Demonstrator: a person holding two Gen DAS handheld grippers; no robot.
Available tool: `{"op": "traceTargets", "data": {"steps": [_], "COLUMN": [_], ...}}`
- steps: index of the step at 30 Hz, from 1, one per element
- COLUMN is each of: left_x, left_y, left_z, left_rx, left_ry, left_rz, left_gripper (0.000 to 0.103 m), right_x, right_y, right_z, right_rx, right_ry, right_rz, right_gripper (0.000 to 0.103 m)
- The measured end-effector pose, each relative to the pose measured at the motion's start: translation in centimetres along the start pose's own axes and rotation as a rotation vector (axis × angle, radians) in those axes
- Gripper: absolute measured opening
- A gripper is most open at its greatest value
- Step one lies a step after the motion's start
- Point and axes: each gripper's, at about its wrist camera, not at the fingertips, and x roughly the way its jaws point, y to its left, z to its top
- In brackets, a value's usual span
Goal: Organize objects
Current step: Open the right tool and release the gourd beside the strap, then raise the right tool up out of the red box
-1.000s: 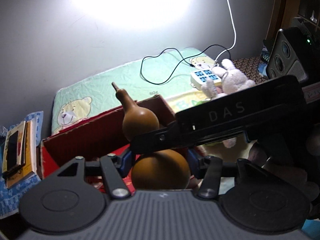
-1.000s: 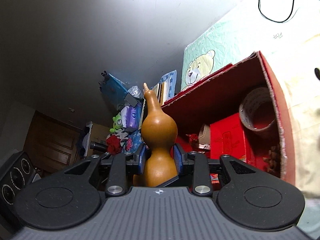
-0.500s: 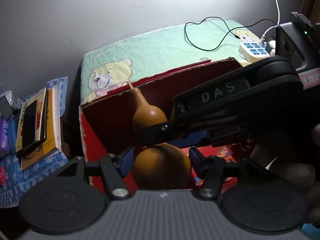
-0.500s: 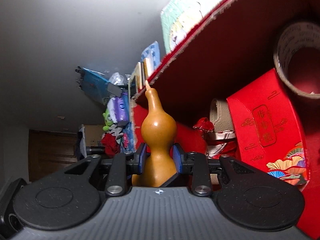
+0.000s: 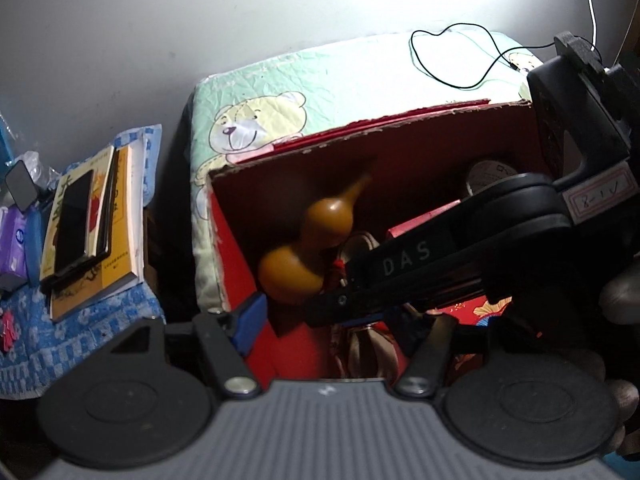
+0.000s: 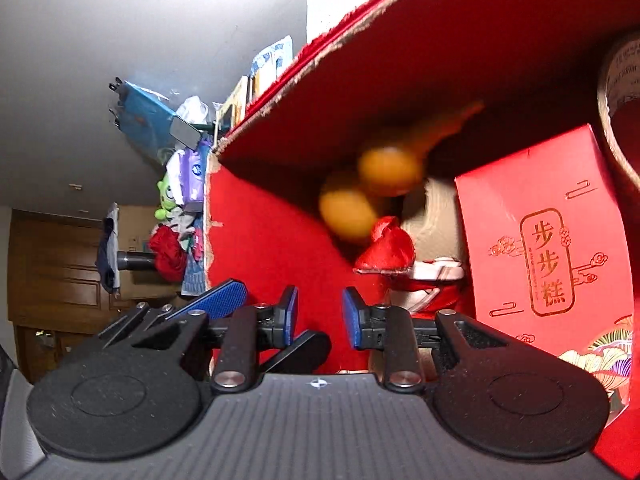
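A brown gourd [image 5: 308, 240] lies tilted inside the red cardboard box [image 5: 232, 240], near its left corner, free of both grippers. It is motion-blurred in the right wrist view [image 6: 368, 188]. My right gripper [image 6: 316, 316] is open and empty just over the box's front, and its black body crosses the left wrist view [image 5: 440, 264]. My left gripper [image 5: 332, 320] is open and empty at the box's near edge; one of its fingers shows in the right wrist view [image 6: 216, 304].
The box [image 6: 280, 232] also holds a red carton with gold print [image 6: 548, 240], a tape roll [image 6: 620, 92] and a red pouch [image 6: 388, 248]. It sits on a bear-print mat [image 5: 320, 92]. Books with a phone on top [image 5: 88, 224] lie left.
My right gripper has opened and let go of the gourd, which has dropped into the box and tipped over. Both grippers have moved closer over the box.
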Motion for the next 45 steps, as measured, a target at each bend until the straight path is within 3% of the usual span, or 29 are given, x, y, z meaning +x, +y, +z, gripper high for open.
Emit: {"op": "traceTargets", "data": {"steps": [8,14,22,31,39,45], "left_x": [-0.5,0.0,0.2,0.0,-0.9,-1.3], "left_y": [0.7,0.5,-0.9,-1.8,-3.2,-4.0], "left_z": [0.0,0.1,0.5,-0.1,-0.8,-1.1], "left_rx": [-0.072,-0.140,-0.175,-0.218,-0.212,-0.214], "left_ry": [-0.030,-0.022,-0.017,0.002,-0.015,-0.013], "left_rz": [-0.025,-0.036,0.014,0.047,0.094,0.149], "left_gripper": [0.074,0.074,0.080,0.080,0.088,0.093], "right_x": [-1.8,-3.3,-4.0,-4.3,-5.2,-6.3], "right_y": [-1.3,0.5,1.4,1.9,2.6,2.4], "right_z": [0.0,-0.4,-1.5,-3.3,-4.6,-5.3], "right_rx": [0.028,-0.109,-0.232,-0.300,-0.335,-0.337], "right_ry": [-0.078,-0.174,-0.252,-0.300,-0.347,-0.385], "right_rz": [-0.008,-0.119,-0.271,-0.363,-0.460,-0.502], "right_gripper": [0.030,0.030,0.035,0.036,0.047,0.047]}}
